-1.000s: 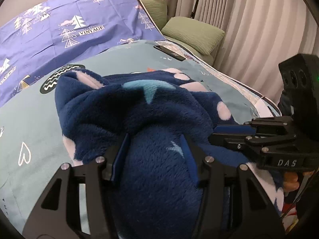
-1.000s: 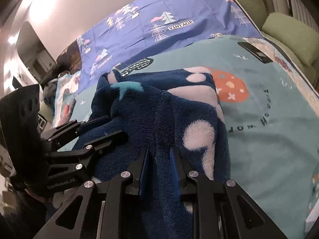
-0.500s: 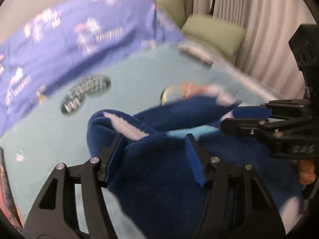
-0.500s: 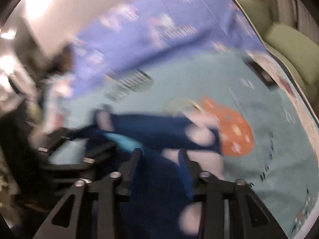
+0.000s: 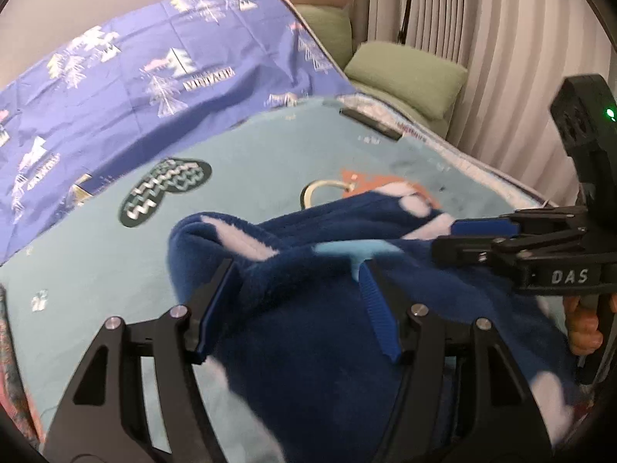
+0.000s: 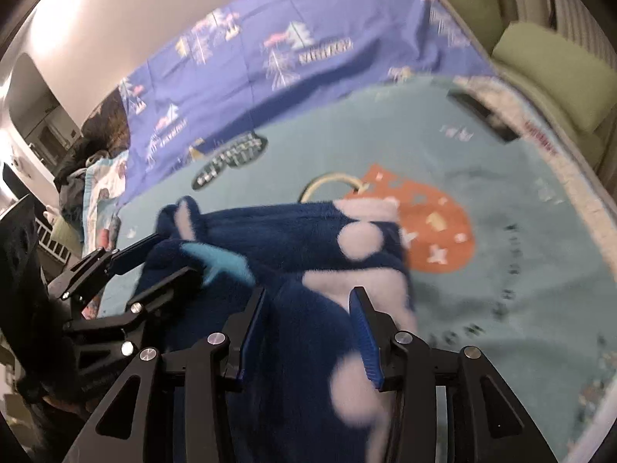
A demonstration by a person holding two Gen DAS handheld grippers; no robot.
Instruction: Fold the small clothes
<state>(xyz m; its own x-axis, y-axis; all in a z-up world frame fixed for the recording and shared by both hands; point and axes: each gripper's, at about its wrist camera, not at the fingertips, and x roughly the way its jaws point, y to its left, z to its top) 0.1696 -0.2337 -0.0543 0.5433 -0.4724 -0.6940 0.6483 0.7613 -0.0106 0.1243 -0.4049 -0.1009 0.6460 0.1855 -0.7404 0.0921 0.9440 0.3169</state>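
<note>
My left tongs [image 5: 297, 305] and right tongs [image 6: 308, 332] gape around the fleece [image 5: 308, 347], unpinched, on the bed [image 6: 501, 270]; pillow [image 5: 405, 73] at one o'clock.

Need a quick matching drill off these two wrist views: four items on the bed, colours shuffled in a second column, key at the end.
Items
1. fleece garment
2. pillow
3. tree-print sheet
4. round patch on the blanket

Colours
A. orange
B. purple-blue
C. navy with pale spots
D. green

Pairs: 1-C, 2-D, 3-B, 4-A
</note>
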